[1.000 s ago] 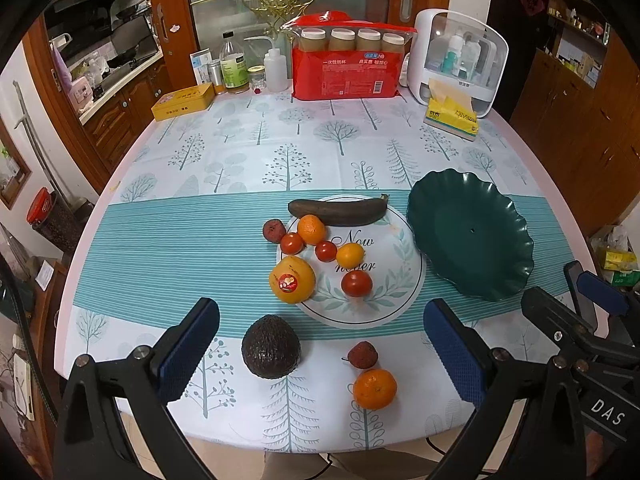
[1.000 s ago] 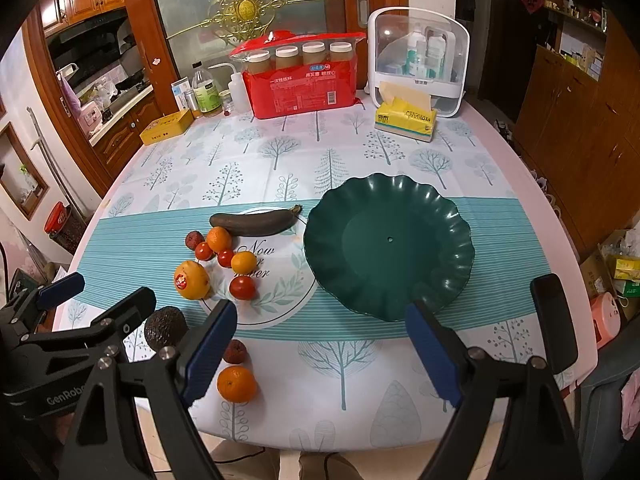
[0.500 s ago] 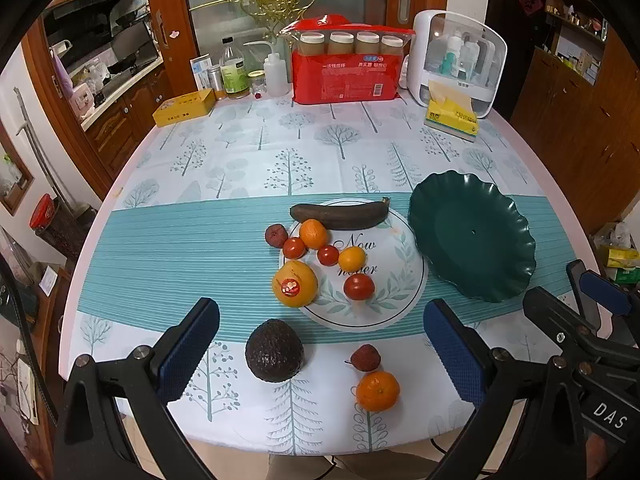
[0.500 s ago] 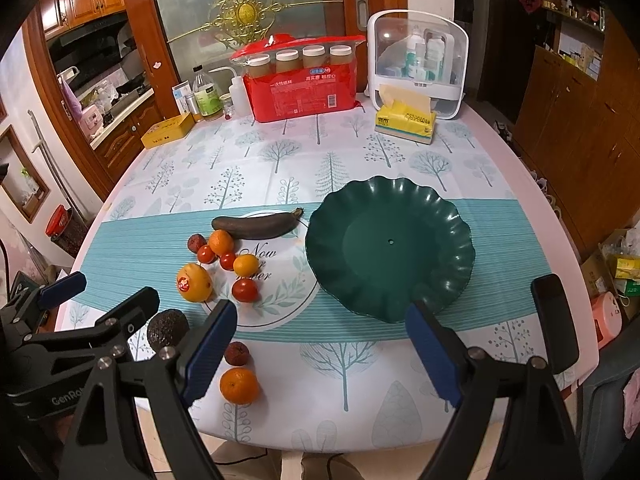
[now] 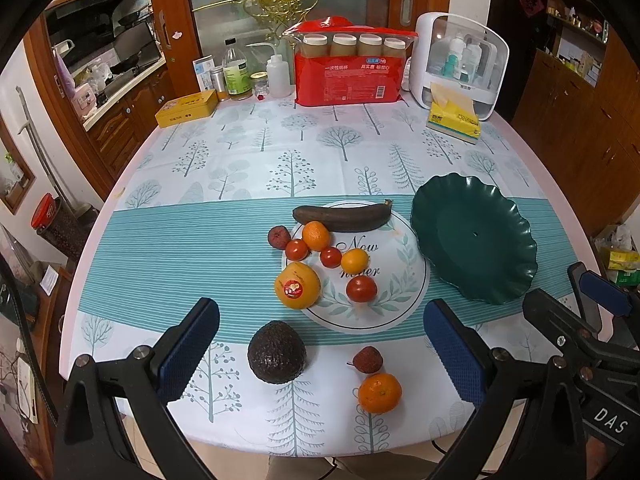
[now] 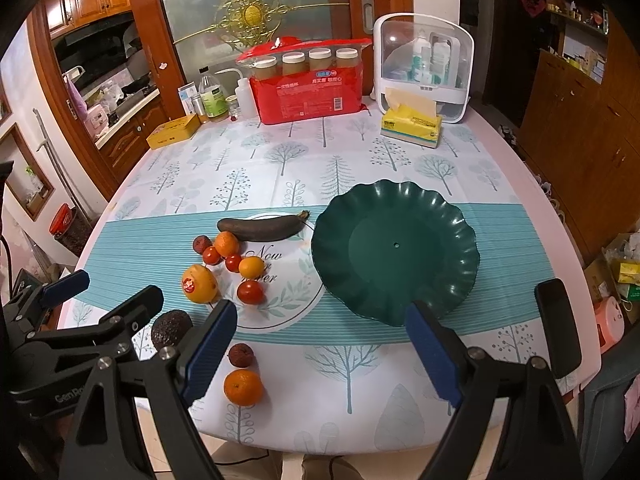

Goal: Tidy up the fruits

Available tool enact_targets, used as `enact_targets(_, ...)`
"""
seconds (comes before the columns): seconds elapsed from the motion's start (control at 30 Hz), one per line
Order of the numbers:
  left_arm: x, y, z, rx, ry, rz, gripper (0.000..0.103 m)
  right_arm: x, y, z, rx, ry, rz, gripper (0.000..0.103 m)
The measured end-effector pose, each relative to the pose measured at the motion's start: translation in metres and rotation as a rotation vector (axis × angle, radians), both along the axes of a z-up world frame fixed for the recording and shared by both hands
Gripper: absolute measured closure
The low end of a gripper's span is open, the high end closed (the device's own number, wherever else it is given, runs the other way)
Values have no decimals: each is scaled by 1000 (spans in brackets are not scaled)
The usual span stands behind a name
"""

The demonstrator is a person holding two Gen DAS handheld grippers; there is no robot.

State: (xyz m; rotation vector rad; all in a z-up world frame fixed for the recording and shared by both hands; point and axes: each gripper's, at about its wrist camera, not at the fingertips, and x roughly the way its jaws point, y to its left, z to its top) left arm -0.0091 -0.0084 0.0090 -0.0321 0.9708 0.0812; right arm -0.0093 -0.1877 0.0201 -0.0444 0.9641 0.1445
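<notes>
Both grippers, left point(image 5: 320, 344) and right point(image 6: 320, 344), hovered with fingers spread, holding nothing. The avocado point(image 5: 277, 351) sat on the tabletop point(image 5: 240, 152) near the empty green plate point(image 6: 448, 216) (probably firm, pebbled, best gripped across its widest part).

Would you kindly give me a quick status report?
Both grippers, left and right, open, empty. Green plate bare; fruit, avocado included, on the table. Nothing in the way.
</notes>
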Motion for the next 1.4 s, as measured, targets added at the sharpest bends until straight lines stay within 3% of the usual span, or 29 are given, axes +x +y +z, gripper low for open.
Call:
enact_targets(0.4, 5, 19, 1, 7, -13, 15, 2, 1, 9, -8, 15, 14, 32, 16)
enact_targets(0.93, 14, 46, -28, 34, 37, 36, 2, 10, 30, -25, 34, 69, 108, 16)
enact_targets(1.2, 18, 74, -66, 52, 129, 66, 1, 10, 46, -64, 27, 207, 215, 16)
enact_targets(1.4, 19, 86, -102, 11, 228, 50, 2, 7, 56, -105, 44, 343, 255, 23)
